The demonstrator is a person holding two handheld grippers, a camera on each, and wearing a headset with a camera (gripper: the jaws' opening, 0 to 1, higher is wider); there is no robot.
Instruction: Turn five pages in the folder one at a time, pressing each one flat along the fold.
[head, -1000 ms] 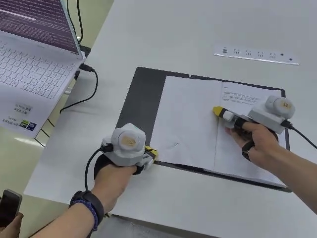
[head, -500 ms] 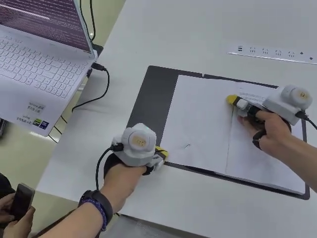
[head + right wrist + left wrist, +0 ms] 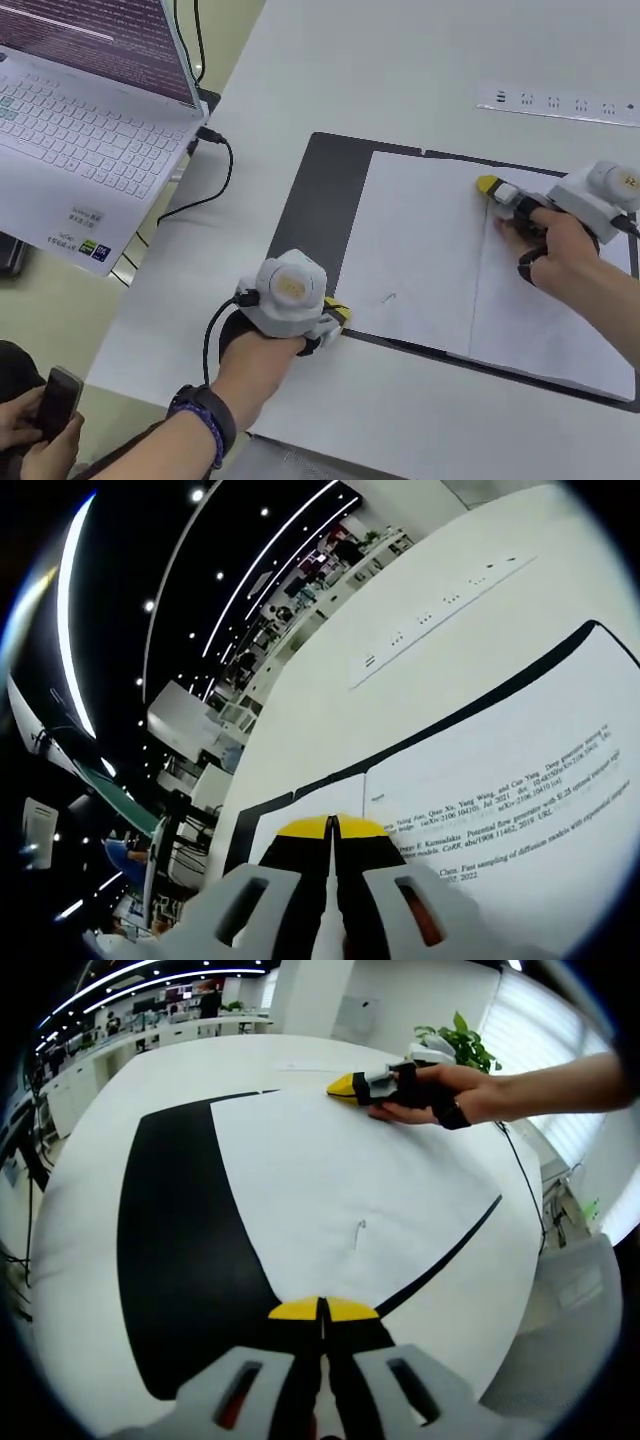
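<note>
— Reading anything from where you stand?

— Some. On the table (image 3: 420, 60), the laptop (image 3: 80, 130) screen shows lines of text, but those and its stickers are too small for me. The folder (image 3: 315, 200) lies open beside it, with its black cover flat. Its right page (image 3: 520, 810) is a reference list, and I can make out "Potential flow generator", "Fast sampling of diffusion models" and "arXiv". The left page (image 3: 420, 240) is blank apart from one small mark.

— Anything changed this last second?

— The right gripper (image 3: 487, 185) has slid up the fold toward the folder's far edge. The left gripper (image 3: 335, 315) hasn't budged from the near corner of the left page.

— And the hands?

— The right hand (image 3: 560, 250) lies low over the right page. Its gripper points toward the person's left, with the yellow tips closed together and resting at the fold. The left hand (image 3: 262, 352) grips its tool from behind, wrist off the table edge. Its jaws are closed too, tips at the page's near edge. Whether they pinch any paper, I can't tell.
</note>
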